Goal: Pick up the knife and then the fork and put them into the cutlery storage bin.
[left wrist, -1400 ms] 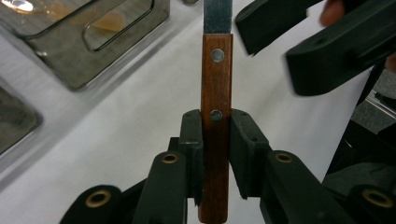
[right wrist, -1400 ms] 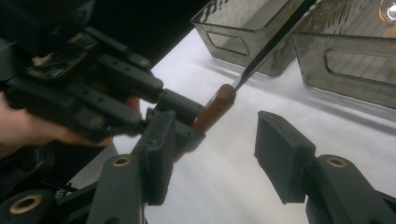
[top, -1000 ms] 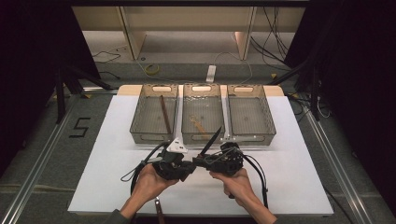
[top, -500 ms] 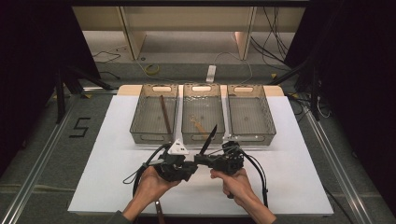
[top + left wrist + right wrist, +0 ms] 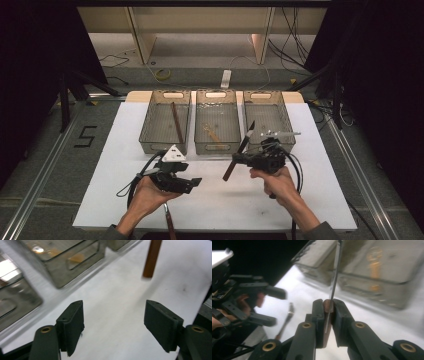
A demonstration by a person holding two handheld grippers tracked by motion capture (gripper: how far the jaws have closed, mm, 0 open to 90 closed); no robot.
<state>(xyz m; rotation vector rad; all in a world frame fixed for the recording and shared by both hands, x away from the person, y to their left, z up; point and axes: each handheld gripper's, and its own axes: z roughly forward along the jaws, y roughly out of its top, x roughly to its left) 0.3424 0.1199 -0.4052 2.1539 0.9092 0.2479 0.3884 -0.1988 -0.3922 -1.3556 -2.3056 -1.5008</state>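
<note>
On the white table [image 5: 310,200], right tongs [image 5: 236,159] grip a brush [image 5: 242,149]; left tongs [image 5: 192,183] gape.

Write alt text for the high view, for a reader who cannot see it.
A person's right gripper holds a knife with a brown handle above a white table, while the left gripper is open and holds nothing. Behind them, three clear bins stand side by side.
</note>
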